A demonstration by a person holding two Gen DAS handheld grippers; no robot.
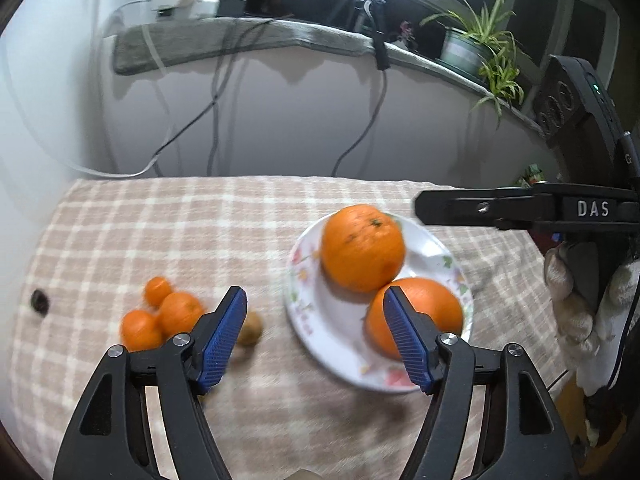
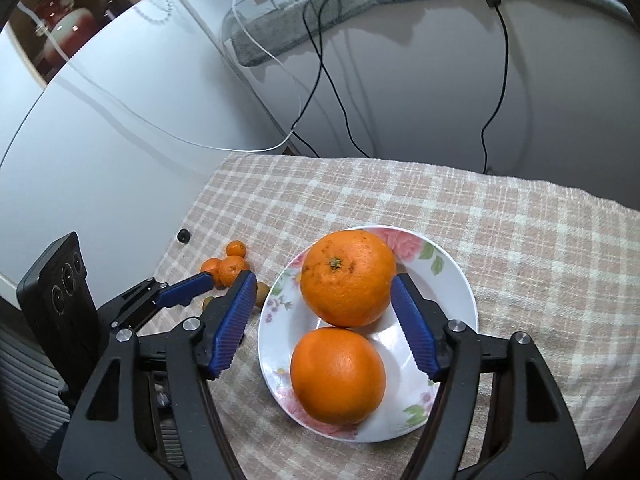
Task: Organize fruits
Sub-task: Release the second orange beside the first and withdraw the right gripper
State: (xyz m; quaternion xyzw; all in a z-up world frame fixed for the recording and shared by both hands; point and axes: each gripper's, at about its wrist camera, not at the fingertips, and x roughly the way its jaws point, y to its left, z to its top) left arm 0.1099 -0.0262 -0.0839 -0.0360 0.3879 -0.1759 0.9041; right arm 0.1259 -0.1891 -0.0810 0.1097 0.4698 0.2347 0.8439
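Note:
A white floral plate [image 2: 448, 280] on the checked cloth holds two big oranges, one far [image 2: 346, 278] and one near [image 2: 338, 374]. My right gripper [image 2: 325, 278] hovers over them, open; its blue pads flank the far orange without pressing on it. Left of the plate lie three small mandarins [image 1: 160, 314] and a brown kiwi [image 1: 250, 328]. My left gripper [image 1: 314, 292] is open and holds nothing, above the cloth between the kiwi and the plate [image 1: 320, 320]. From the left wrist view the right gripper [image 1: 424, 208] shows side-on above the plate's far right rim.
A small dark round object [image 1: 40, 300] lies at the cloth's left edge. Behind the table a grey ledge [image 1: 224, 36] carries chargers, hanging cables and a potted plant [image 1: 476, 40]. A gloved hand [image 1: 572, 304] holds the right gripper's handle. A white cabinet [image 2: 100, 128] stands left.

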